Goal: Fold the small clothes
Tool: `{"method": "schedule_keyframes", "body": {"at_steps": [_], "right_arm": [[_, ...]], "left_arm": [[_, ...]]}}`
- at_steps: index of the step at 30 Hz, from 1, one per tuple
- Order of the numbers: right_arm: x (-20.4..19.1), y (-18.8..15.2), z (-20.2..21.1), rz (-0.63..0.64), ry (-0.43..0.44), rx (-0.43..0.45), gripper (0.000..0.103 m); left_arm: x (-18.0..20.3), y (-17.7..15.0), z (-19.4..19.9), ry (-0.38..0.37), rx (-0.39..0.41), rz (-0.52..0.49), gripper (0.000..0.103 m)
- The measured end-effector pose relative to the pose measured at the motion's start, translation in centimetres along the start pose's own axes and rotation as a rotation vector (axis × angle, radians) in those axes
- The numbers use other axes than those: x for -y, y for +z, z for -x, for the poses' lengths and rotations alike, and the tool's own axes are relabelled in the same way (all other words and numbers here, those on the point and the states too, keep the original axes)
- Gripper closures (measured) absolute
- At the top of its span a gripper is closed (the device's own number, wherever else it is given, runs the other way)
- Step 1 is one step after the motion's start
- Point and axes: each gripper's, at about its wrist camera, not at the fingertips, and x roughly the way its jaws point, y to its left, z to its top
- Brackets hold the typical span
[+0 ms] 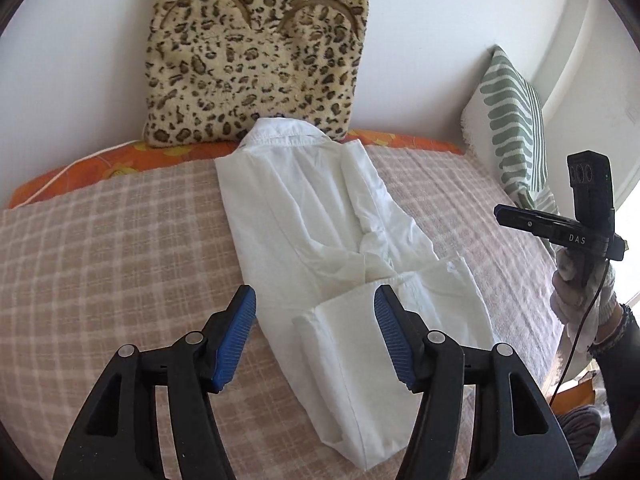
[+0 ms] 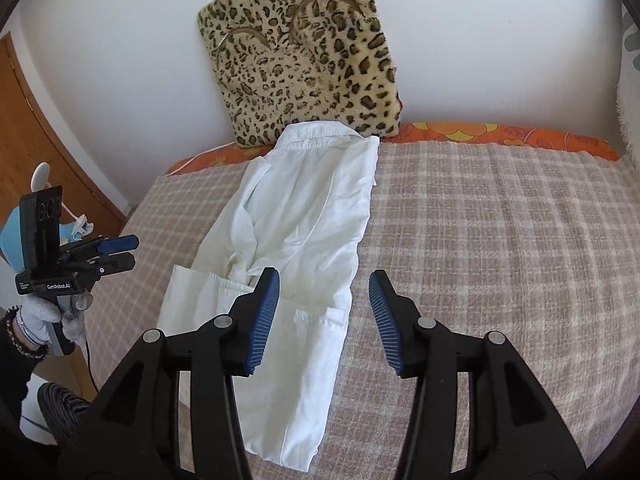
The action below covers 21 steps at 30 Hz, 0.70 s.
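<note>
A white shirt (image 1: 320, 216) lies folded long on the checked blanket (image 1: 100, 260), its collar by the spotted pillow (image 1: 256, 52). The left gripper (image 1: 315, 336) and right gripper (image 2: 324, 320) are both spread wide, holding nothing.

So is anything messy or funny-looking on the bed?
A little. The white shirt lies slanted across the checked blanket, its collar pushed against the leopard cushion. One sleeve is bunched and wrinkled on top instead of flat. Nothing looks spilled or torn.
</note>
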Motion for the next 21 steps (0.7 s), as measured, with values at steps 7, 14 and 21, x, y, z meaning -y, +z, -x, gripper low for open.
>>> {"method": "schedule_keyframes", "body": {"at_steps": [7, 14, 21], "right_arm": [[3.0, 5.9, -7.0, -0.039, 0.0, -0.018, 0.053], [6.2, 8.5, -13.9, -0.07, 0.013, -0.082, 0.054], [8.1, 10.2, -20.1, -0.119, 0.084, -0.113, 0.054]], "left_arm": [[-6.0, 6.1, -5.0, 0.047, 0.04, 0.125, 0.042], [-10.2, 8.2, -11.8, 0.028, -0.005, 0.204, 0.042], [-11.5, 8.9, -17.0, -0.011, -0.035, 0.236, 0.042]]}}
